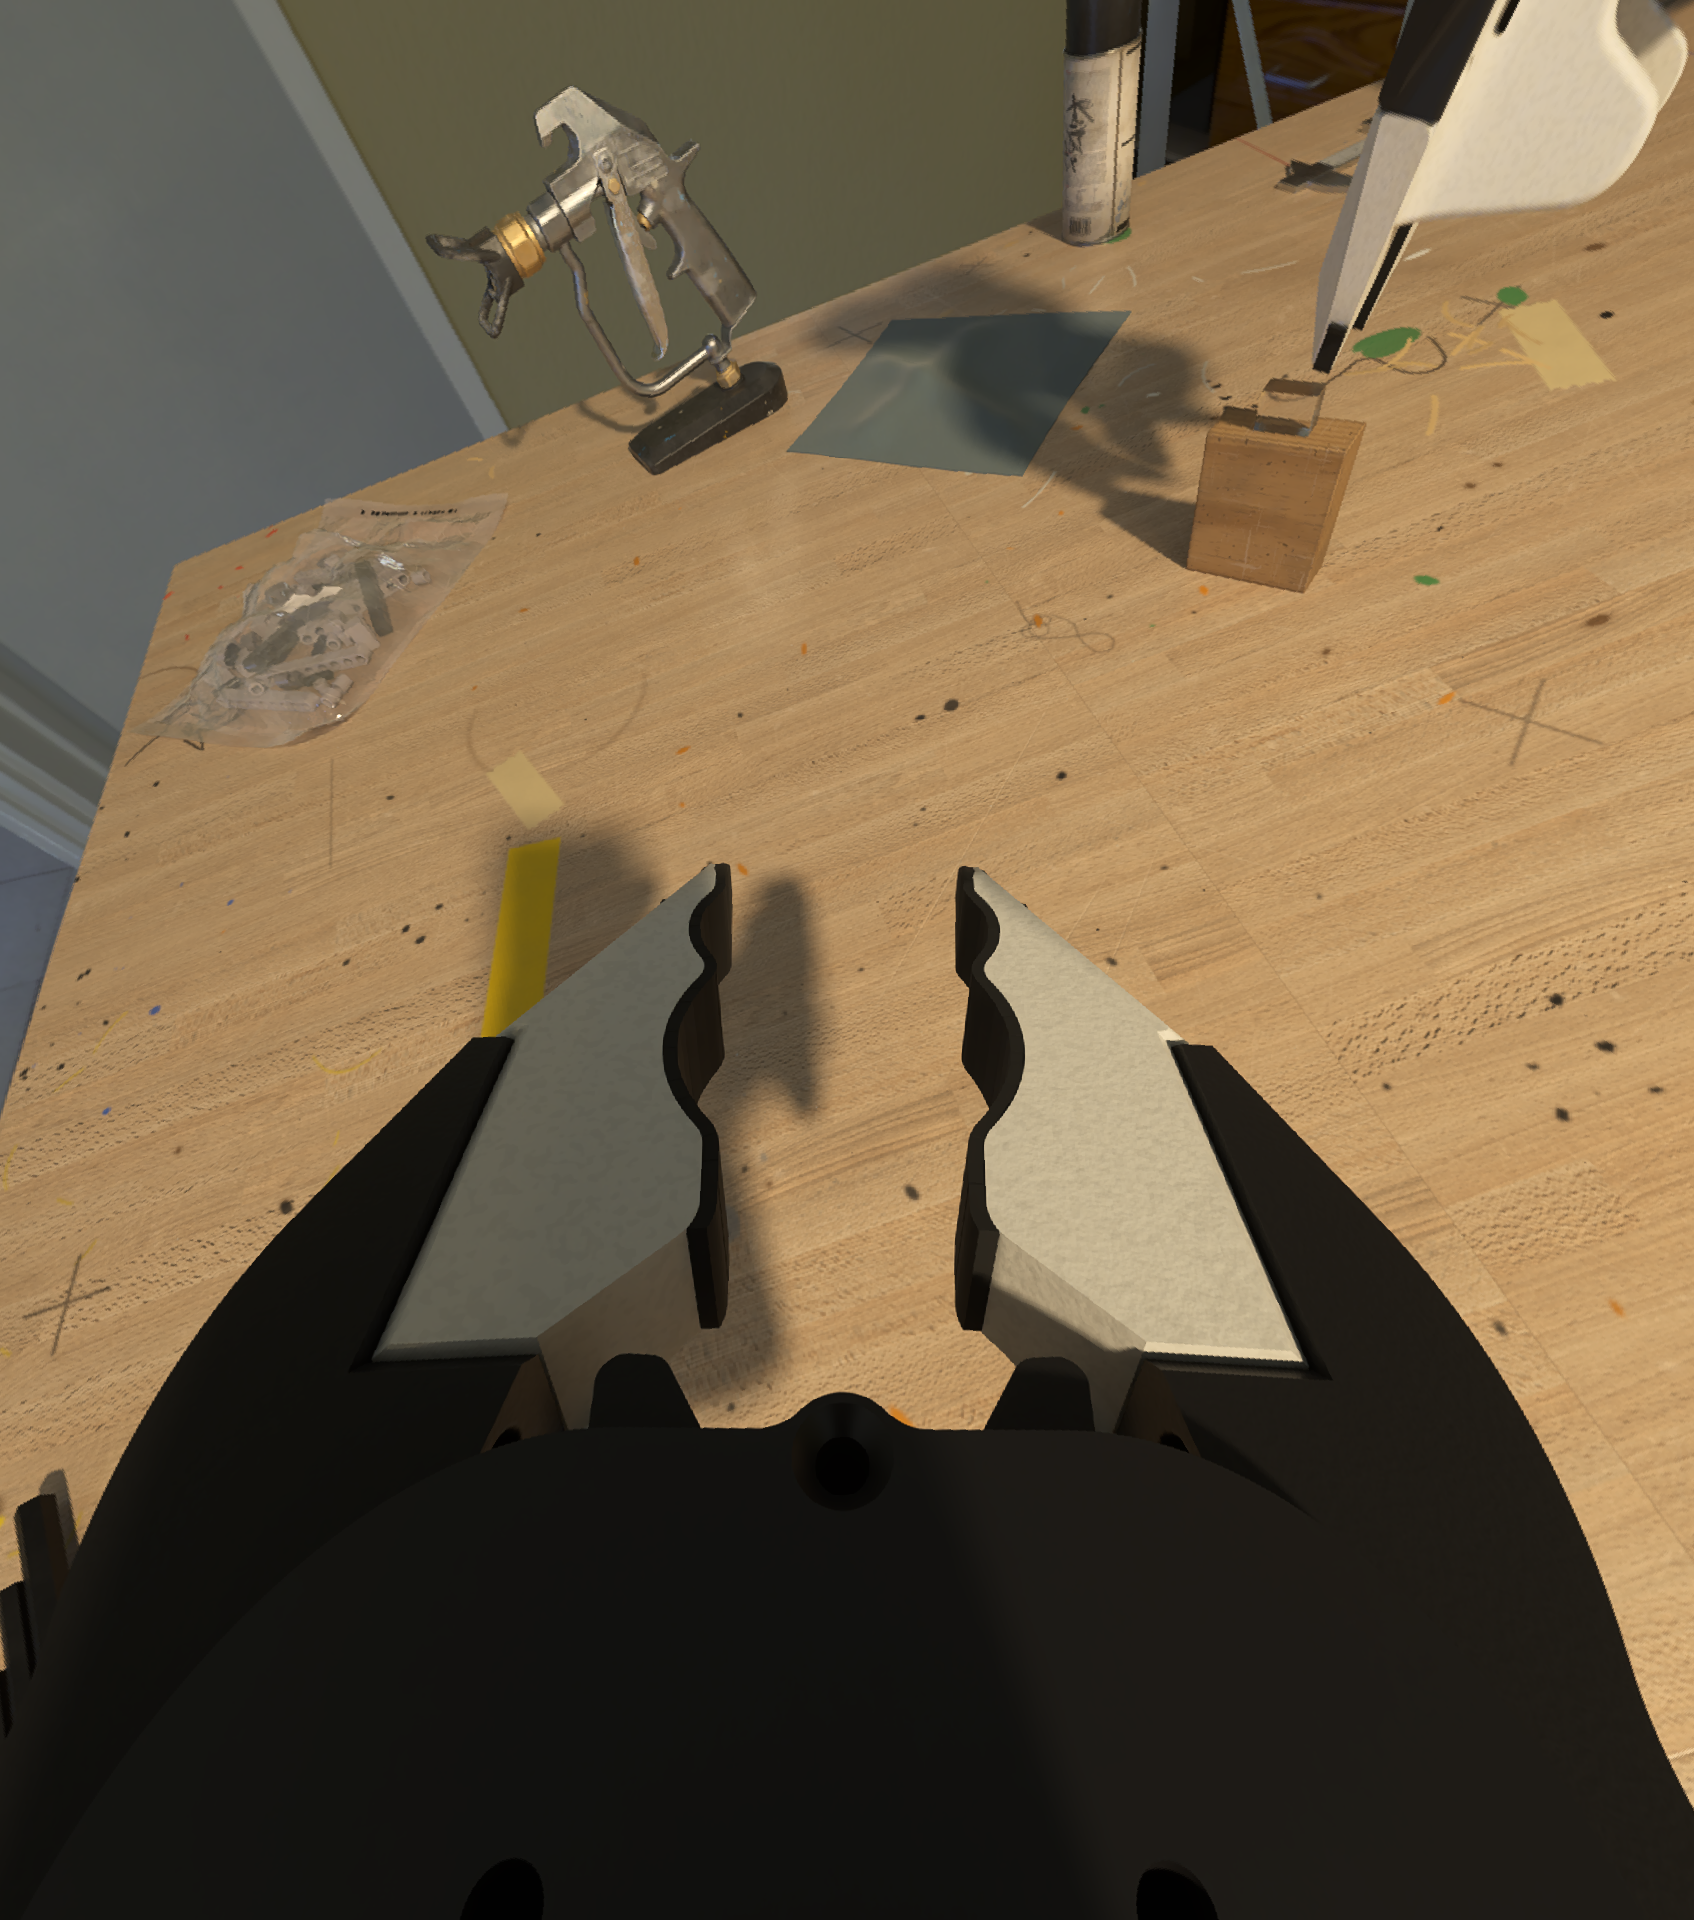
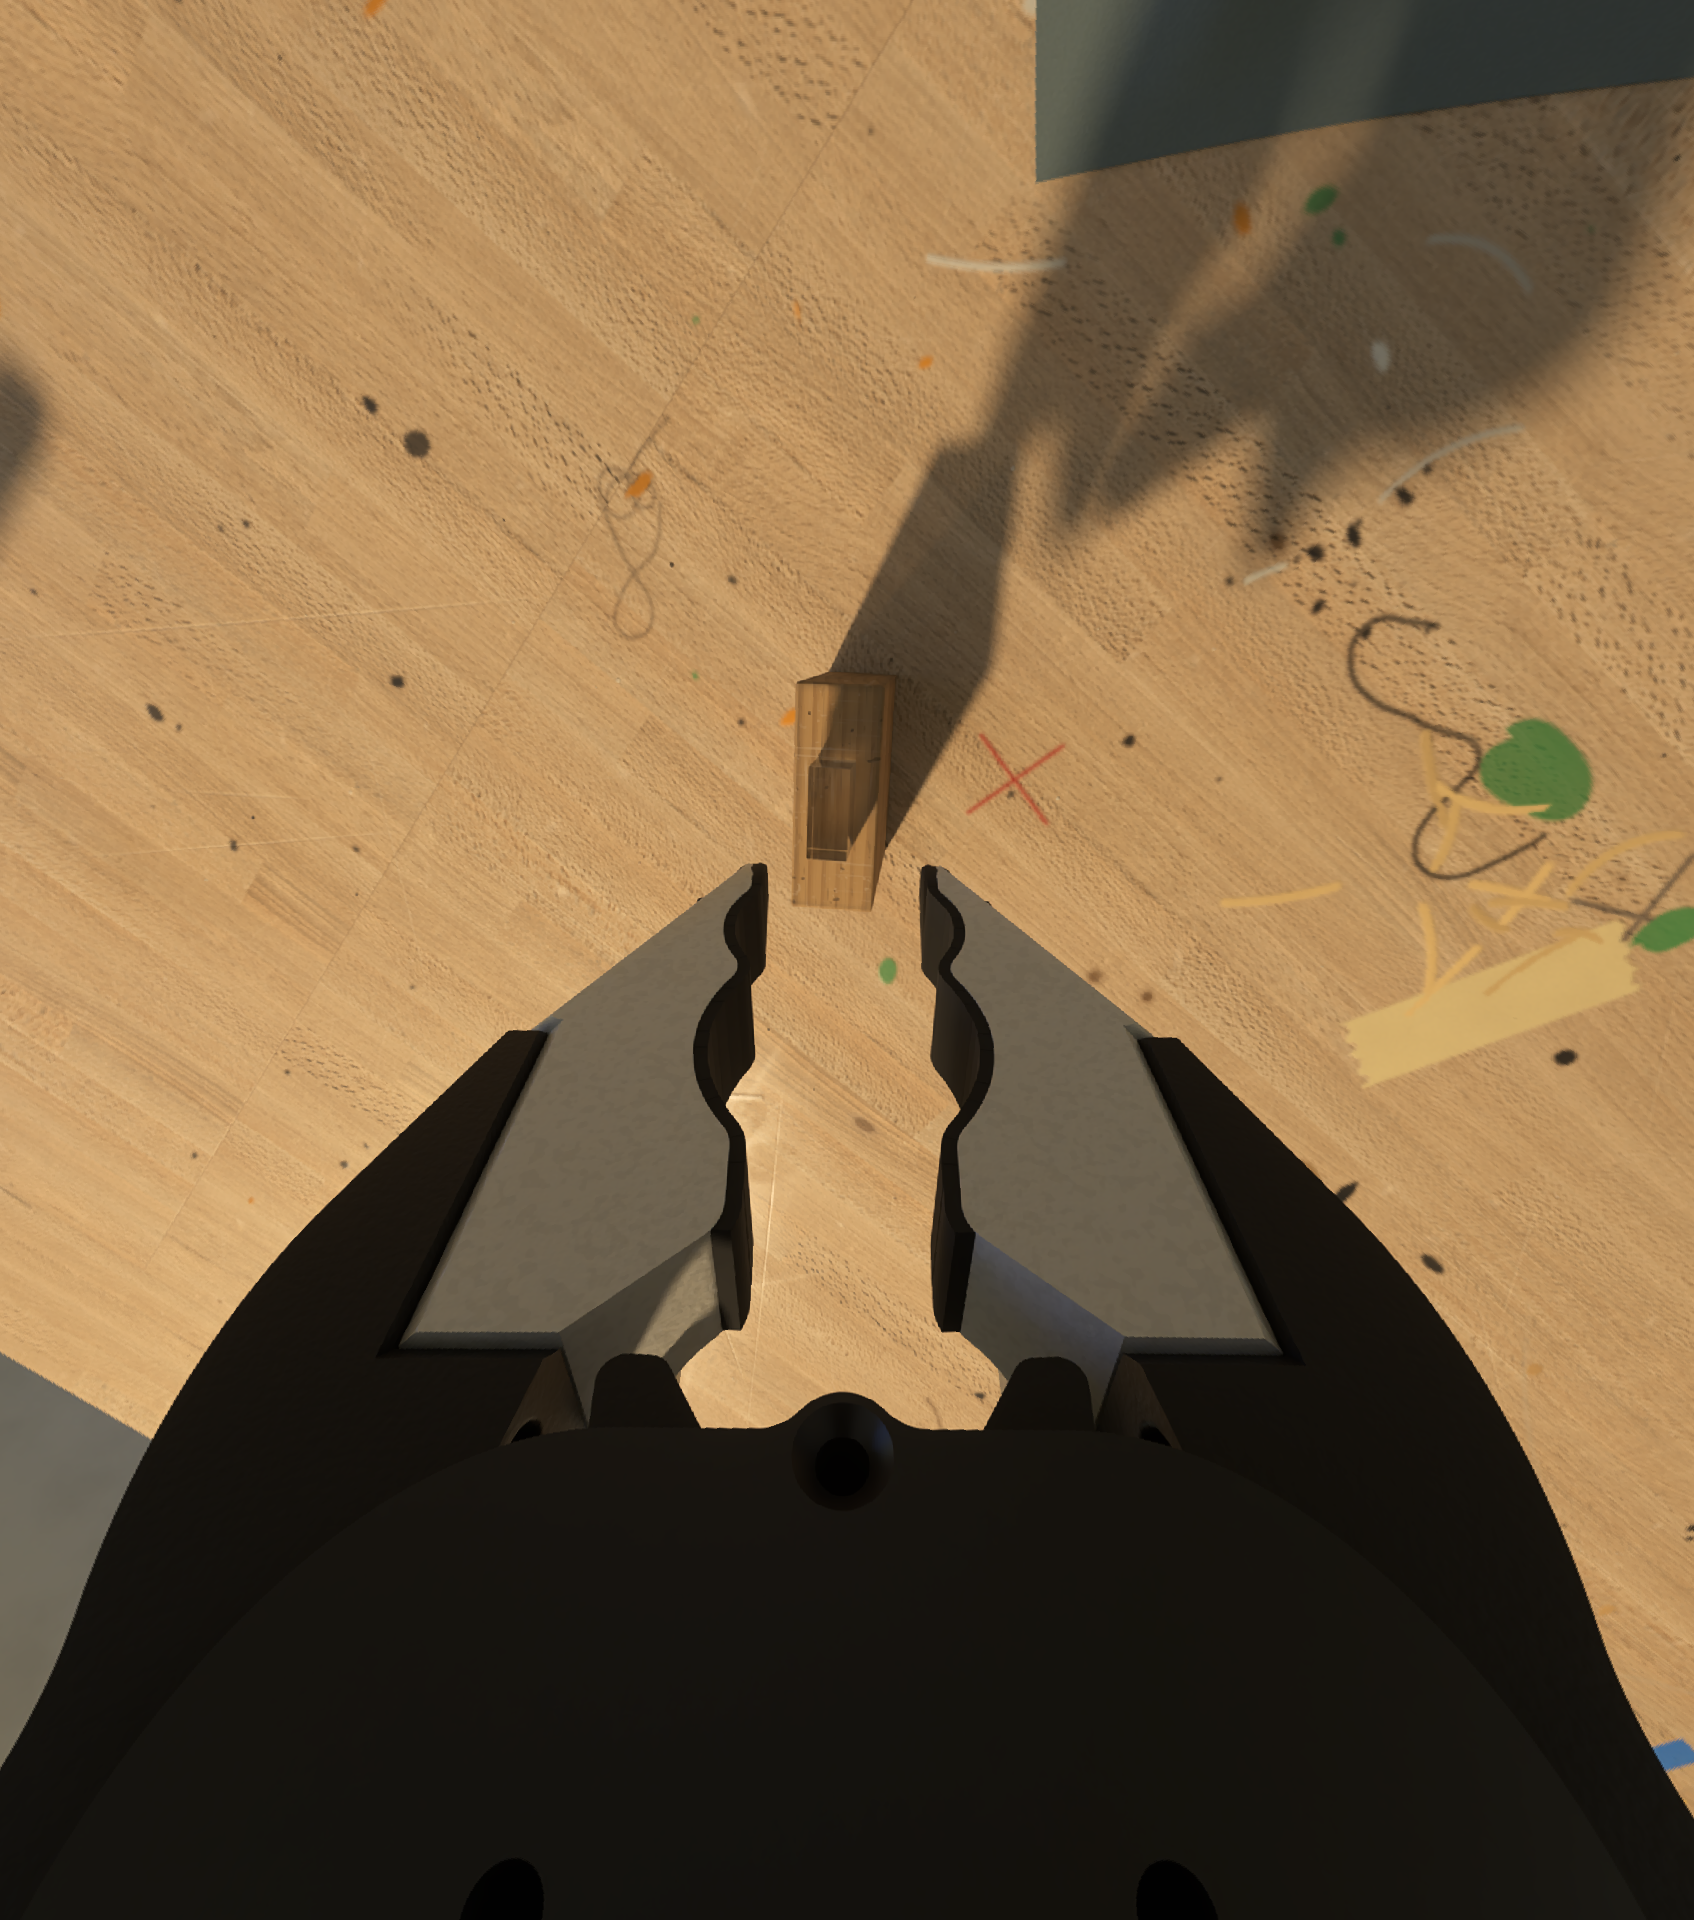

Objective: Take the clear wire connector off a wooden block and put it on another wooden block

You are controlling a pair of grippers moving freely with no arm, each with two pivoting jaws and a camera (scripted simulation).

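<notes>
The clear wire connector (image 2: pixel 838 805) sits on top of a wooden block (image 2: pixel 841 795), almost invisible against the grain; only faint straight edges and a darker rectangle give it away. From the left wrist view it shows as a small glassy piece (image 1: pixel 1290 400) on the block's top face, directly under the right gripper (image 1: pixel 1336 358).

The right gripper (image 2: pixel 843 871) hangs just above the block, looking down on it, its fingers parted and holding nothing. I reckon the danger is a misjudged descent: the connector is small and looks slick, so pads closing off-centre could squirt it sideways, or a fingertip could clip the narrow block and topple it.

The block is pale, squared timber with sharp corners. The workbench (image 1: pixel 926 727) is scuffed, paint-flecked wood. The left gripper (image 1: pixel 843 873) hovers well apart over bare bench, fingers released. Farther off stand a metal spray gun (image 1: pixel 614 239), a grey sheet (image 1: pixel 957 395), a spray can (image 1: pixel 1097 135) and a crinkled bag of parts (image 1: pixel 323 623). I cannot see a second block.
</notes>
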